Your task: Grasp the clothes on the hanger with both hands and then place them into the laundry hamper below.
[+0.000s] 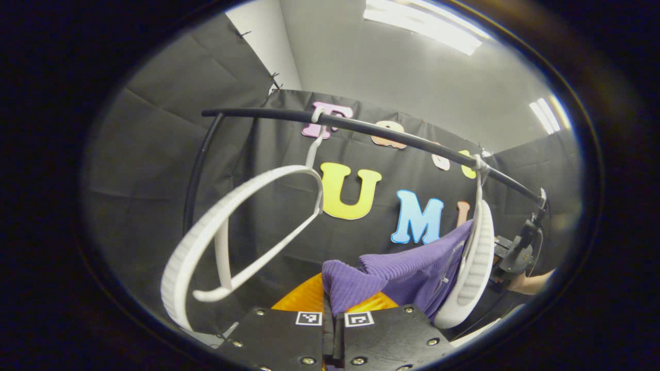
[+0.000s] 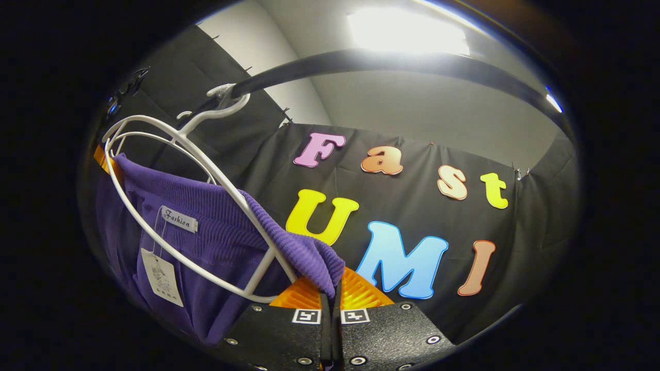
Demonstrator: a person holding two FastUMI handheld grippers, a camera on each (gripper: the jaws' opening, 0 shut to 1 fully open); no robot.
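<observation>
Left gripper [image 1: 334, 304]: clenched on a fold of the purple garment [image 1: 407, 273]; the cloth bunches right at the fingertips, both fingers pressed onto it.

Right gripper [image 2: 331, 293]: clenched on another edge of the same garment [image 2: 216, 237], the ribbed hem draped over its fingertips. In the left gripper view this gripper [image 1: 518, 252] shows far right, beyond the hanger, with a hand [image 1: 531, 282] behind it.

Garment: purple ribbed knit, still on its hanger, stretched between the two grippers (a neck label and a paper tag [image 2: 162, 278] hang inside it).

Loaded hanger [image 1: 474, 263]: white, hooked on the rail at the right of the left gripper view, seen nearly edge-on; in the right gripper view its wire-like frame [image 2: 170, 206] curves through the garment's neck, tilted.

Empty hanger [image 1: 227, 237]: white, hooked on the rail to the left, hanging tilted, well apart from the garment.

Rail [image 1: 371, 129]: dark bar running across the top, bending down into an upright at the left; in the right gripper view it [image 2: 402, 62] arches close overhead.

Containers: hamper cannot be made out.

Open room: bare black cloth wall [image 1: 154, 154] behind; free space between the two hangers and to the right of the garment in the right gripper view.
</observation>
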